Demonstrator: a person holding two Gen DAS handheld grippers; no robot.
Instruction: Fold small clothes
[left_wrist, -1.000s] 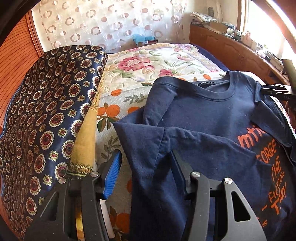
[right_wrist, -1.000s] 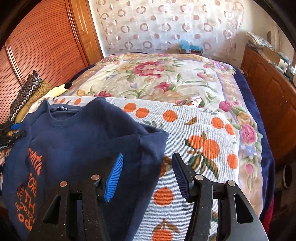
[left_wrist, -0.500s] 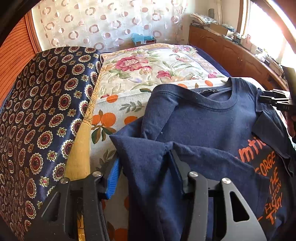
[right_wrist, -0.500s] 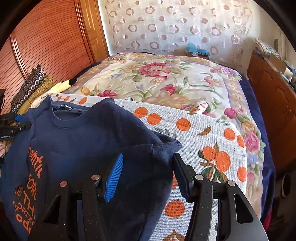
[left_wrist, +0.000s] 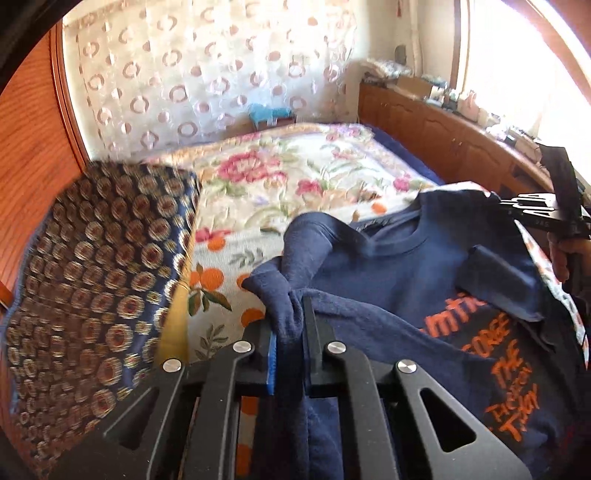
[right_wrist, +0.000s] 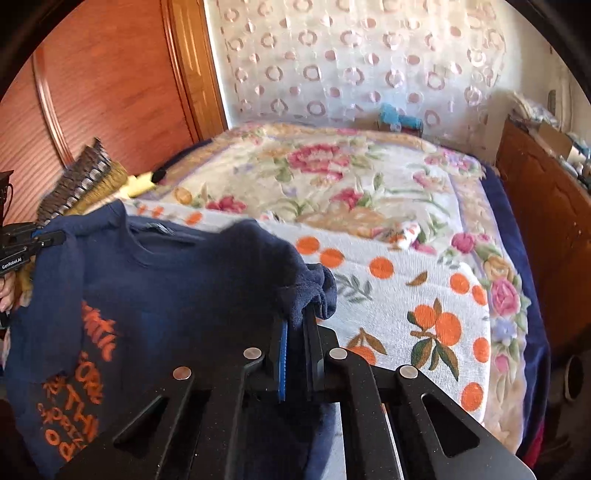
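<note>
Pinching the T-shirt (left_wrist: 388, 266) (navy, orange lettering): left gripper (left_wrist: 290, 317) and right gripper (right_wrist: 299, 325), each clamped on bunched cloth.

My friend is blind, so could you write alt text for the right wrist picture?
The right claw is shut on a bunched edge of a navy T-shirt with orange lettering, above an orange-print towel on a floral bedspread.

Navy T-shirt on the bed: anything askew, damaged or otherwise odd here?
No damage shows. The navy T-shirt is bunched where the left hand-held gripper and right hand-held gripper pinch its sides, so it lies uneven on the orange-print towel, as expected mid-fold.
</note>
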